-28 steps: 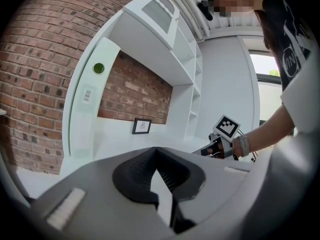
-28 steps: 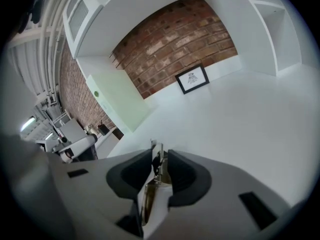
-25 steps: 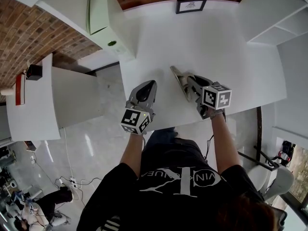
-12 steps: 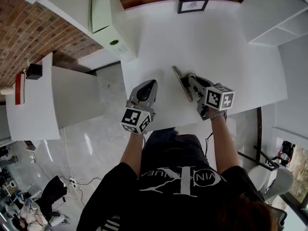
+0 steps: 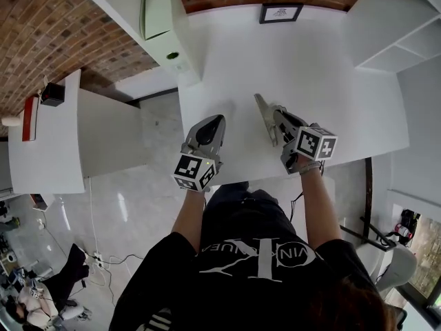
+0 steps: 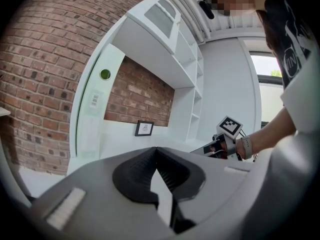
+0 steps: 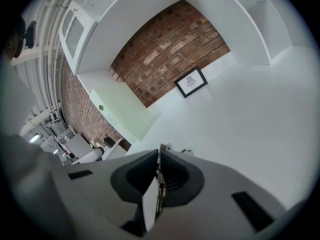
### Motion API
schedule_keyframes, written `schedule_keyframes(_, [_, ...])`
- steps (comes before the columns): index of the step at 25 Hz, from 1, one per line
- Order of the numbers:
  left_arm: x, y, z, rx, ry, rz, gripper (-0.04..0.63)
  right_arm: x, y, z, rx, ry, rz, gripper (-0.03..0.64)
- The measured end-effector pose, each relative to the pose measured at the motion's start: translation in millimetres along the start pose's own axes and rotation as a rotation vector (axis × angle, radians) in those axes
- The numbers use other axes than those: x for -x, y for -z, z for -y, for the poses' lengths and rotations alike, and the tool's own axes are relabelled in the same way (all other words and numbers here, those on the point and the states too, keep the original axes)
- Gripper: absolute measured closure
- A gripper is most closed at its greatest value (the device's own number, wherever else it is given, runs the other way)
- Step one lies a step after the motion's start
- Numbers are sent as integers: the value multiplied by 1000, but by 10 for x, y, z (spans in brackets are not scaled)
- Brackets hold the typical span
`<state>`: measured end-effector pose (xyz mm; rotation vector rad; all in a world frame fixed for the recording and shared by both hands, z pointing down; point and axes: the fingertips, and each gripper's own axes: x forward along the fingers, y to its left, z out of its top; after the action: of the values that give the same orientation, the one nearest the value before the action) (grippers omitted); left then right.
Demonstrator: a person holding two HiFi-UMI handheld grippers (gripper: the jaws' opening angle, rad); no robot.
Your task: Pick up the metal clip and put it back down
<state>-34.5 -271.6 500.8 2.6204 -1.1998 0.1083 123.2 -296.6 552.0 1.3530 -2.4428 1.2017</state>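
Observation:
In the right gripper view the metal clip (image 7: 159,183) is a thin steel piece standing on edge between the pads, with its wire loops (image 7: 167,147) poking out past the tips. My right gripper (image 7: 160,156) has just been closing and is now shut on it. In the head view the right gripper (image 5: 260,101) rests low over the white desk (image 5: 331,67), and the clip is hidden by the jaws. My left gripper (image 5: 218,120) lies at the desk's near left edge, its tips (image 6: 156,150) meeting with nothing between them. The right gripper (image 6: 216,147) also shows in the left gripper view.
A small framed picture (image 5: 280,12) leans against the brick wall at the desk's far edge. A pale green cabinet (image 5: 157,5) stands at the back left, and white shelves (image 5: 393,26) at the right. A lower side table (image 5: 48,150) sits further left.
The right gripper's jaws have drawn together, from clearly spread to pressed on the clip, and the gripper has rolled a little. The left gripper has stayed put.

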Motion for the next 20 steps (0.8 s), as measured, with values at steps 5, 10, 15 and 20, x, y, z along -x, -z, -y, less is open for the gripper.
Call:
schedule_keyframes(5, [120,-114,-8,-10,-34,23,606,74,-76,-38,7,3,23,591])
schedule_keyframes(10, [267,-185,15,-6,-72,36,606,200,-164,-129,24,-1,45,591])
schedule_keyframes(15, [359,-222,66,-4,-108,48,606,353,-175,-139,25,-8,50,591])
schedule_keyframes(20, [478,-245,142,-4,-134,58,606,501,-207,-216,33,-25,77,591])
